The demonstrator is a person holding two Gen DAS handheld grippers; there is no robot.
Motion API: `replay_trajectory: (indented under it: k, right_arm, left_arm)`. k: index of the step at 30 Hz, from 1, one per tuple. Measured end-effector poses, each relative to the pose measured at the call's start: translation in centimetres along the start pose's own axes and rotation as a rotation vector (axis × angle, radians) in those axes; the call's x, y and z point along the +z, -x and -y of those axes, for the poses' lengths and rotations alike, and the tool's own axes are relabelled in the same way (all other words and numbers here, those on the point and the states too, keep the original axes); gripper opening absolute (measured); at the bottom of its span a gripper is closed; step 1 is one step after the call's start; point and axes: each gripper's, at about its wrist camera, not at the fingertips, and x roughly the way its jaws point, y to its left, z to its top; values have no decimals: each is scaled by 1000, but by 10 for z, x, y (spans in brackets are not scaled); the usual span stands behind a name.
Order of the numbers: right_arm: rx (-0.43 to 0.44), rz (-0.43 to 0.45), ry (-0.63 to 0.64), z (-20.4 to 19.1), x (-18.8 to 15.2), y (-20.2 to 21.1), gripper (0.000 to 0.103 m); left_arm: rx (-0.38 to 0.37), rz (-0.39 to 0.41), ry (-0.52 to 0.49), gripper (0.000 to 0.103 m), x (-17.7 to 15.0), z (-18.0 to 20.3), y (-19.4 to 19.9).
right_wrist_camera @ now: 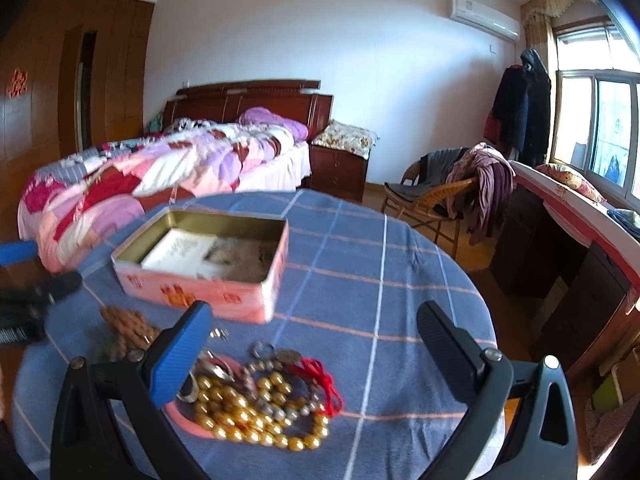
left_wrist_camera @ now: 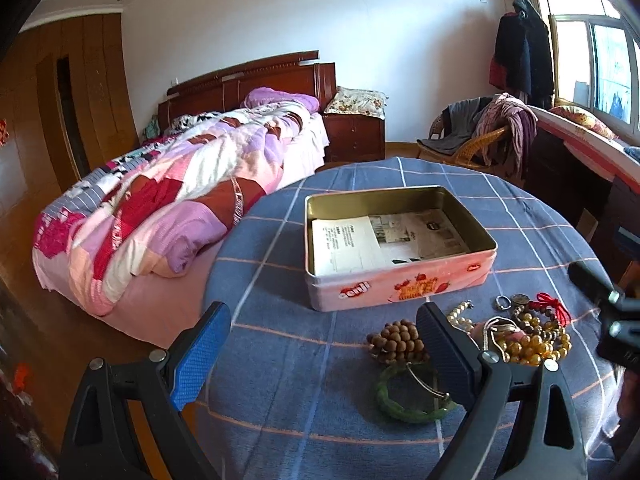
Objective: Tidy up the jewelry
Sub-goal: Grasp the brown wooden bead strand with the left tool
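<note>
Left gripper [left_wrist_camera: 322,354] and right gripper [right_wrist_camera: 314,350]: jaws spread wide, grasping nothing, above the checked worktop [left_wrist_camera: 280,344]. Jewelry: green bangle [left_wrist_camera: 412,396], brown beads [left_wrist_camera: 396,340], amber beads [right_wrist_camera: 256,412] heaped beside the open pink tin [left_wrist_camera: 400,240], paper-lined.

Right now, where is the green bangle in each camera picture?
Left wrist view: the green bangle lies low and right of centre, beside the left gripper, below the brown bead bracelet.
Right wrist view: only a blurry green smudge at lower left; I cannot tell.
Shared landmark: the pink tin on the table.
</note>
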Motion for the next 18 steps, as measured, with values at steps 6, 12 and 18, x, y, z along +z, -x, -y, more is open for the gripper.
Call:
replay_trajectory:
  k: [6, 12, 18]
  right_arm:
    - [-19, -58, 10, 16, -23, -9, 103]
    - [-15, -78, -5, 20, -23, -11, 103]
    - [-16, -78, 9, 16, -23, -12, 103]
  left_arm:
    - [-35, -15, -20, 93, -7, 15, -5]
    - [-108, -69, -67, 86, -16, 38, -21]
    - [-162, -102, -79, 48, -20, 45, -36]
